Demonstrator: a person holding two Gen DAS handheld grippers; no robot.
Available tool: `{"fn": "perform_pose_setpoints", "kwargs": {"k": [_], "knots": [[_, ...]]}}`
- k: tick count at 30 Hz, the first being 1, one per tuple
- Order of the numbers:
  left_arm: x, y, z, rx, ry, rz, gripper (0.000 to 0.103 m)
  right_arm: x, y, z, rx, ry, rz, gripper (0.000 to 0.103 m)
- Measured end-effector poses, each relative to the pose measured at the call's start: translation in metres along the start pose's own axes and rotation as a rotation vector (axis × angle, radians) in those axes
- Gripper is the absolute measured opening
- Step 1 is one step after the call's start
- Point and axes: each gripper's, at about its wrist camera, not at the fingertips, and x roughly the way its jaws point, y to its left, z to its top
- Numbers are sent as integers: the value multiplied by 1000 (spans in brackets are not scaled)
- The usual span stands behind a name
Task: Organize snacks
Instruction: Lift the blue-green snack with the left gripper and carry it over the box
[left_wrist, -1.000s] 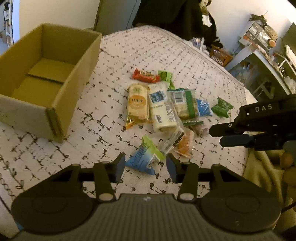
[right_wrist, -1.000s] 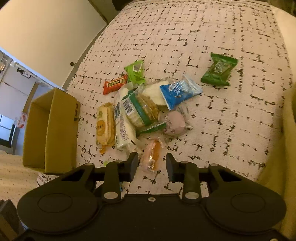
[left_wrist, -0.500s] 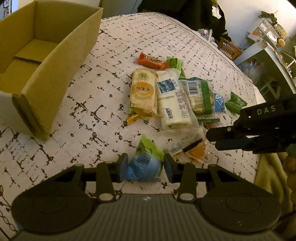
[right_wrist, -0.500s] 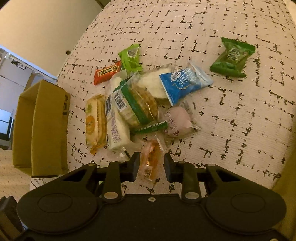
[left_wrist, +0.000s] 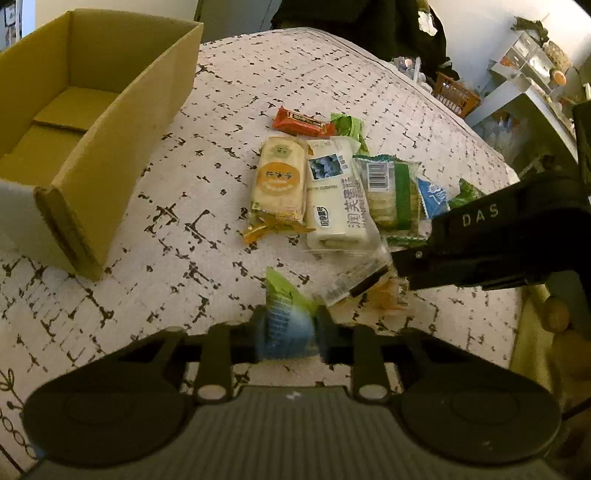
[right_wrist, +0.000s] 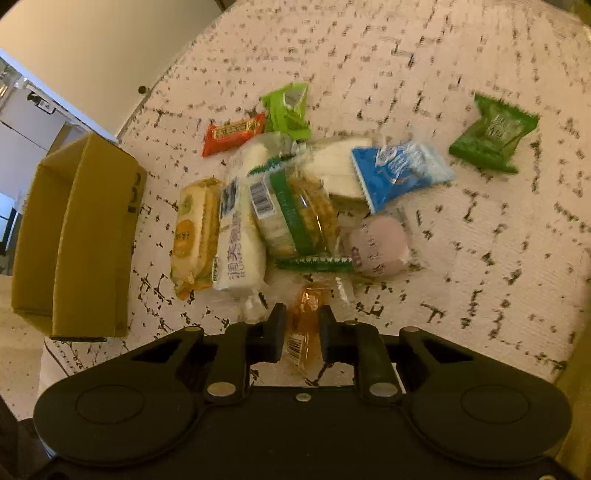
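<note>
Several snack packets lie in a heap on a white patterned bedspread (left_wrist: 236, 85). My left gripper (left_wrist: 290, 328) is closing, and its pads press a blue and green packet (left_wrist: 284, 314) at the heap's near edge. My right gripper (right_wrist: 302, 325) is shut on a clear orange snack packet (right_wrist: 308, 301), which also shows as the orange packet (left_wrist: 384, 295) under the right gripper (left_wrist: 402, 271) in the left wrist view. An open, empty cardboard box (left_wrist: 110, 122) stands left of the heap; the box (right_wrist: 92, 240) shows in the right wrist view too.
The heap holds a red bar (left_wrist: 303, 122), a yellow cracker pack (left_wrist: 279, 181), a white roll cake (left_wrist: 336, 199), a green-banded biscuit pack (right_wrist: 295, 214), a blue packet (right_wrist: 399, 173) and a pink round one (right_wrist: 380, 245). A dark green packet (right_wrist: 493, 136) lies apart. Shelves (left_wrist: 524, 74) stand beyond the bed.
Both grippers came down onto the heap's near edge. The left jaws narrowed around the blue and green packet, and the right jaws shut on the orange packet.
</note>
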Motion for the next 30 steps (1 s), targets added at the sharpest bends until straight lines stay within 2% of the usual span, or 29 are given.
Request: {"fn": "perform_pose_setpoints", "kwargs": {"k": [13,30], "knots": [[-61,-5,3,15,-126,-10,25,-58,27,-14,-4,-165,58,18],[-142,18,9,-9,-266,50,25,-86,81,-48,4,-319,182,18]]}}
